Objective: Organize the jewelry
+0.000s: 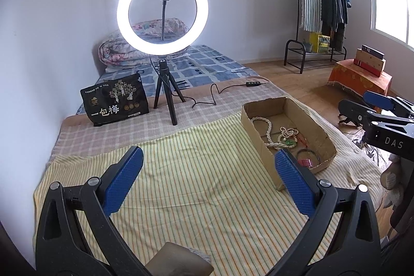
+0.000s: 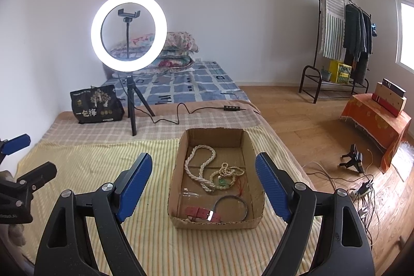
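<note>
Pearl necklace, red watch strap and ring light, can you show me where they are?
Pearl necklace [image 2: 198,167]: right wrist view, on its long beaded strand in the cardboard box.
Red watch strap [image 2: 200,213]: right wrist view, on the strap's middle.
Ring light [image 2: 96,30]: right wrist view, on the glowing ring's left side.

The left hand-held gripper [image 1: 208,167] points forward and slightly down, jaws spread wide with nothing between them. The right hand-held gripper [image 2: 203,172] hovers alongside, likewise open and empty.

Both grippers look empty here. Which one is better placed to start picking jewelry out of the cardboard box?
Probably the right gripper: open, with the cardboard box and pearl necklace centred between its fingers. The left gripper, also open, faces bare striped cloth, box off to its side.
</note>
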`<state>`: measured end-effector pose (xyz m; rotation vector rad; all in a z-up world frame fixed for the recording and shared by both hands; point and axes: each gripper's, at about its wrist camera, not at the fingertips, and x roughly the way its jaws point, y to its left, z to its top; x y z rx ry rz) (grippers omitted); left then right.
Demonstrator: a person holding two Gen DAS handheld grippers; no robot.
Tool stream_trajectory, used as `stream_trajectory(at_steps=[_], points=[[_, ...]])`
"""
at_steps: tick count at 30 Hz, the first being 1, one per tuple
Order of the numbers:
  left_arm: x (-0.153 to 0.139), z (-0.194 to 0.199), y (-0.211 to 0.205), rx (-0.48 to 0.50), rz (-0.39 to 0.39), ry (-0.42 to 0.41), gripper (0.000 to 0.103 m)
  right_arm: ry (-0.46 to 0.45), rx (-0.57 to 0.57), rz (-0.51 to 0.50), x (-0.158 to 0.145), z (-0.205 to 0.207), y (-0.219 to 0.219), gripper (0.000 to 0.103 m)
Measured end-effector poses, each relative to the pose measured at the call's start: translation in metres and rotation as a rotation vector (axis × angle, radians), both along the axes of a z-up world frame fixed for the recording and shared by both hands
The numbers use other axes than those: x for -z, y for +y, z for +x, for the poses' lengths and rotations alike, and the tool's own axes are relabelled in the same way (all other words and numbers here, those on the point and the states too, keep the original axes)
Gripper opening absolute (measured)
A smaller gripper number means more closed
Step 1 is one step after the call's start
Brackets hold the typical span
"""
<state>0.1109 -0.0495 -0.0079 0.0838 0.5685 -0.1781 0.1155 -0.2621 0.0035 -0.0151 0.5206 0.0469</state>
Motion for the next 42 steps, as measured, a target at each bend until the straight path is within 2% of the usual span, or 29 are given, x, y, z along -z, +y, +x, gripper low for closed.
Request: stream_trajectory(at_steps=[42], points=[[-0.003, -0.007, -0.012, 0.024, -0.011, 0.004, 0.103, 0.019, -0.007, -0.007, 0.007, 0.002, -0.002, 0.082]])
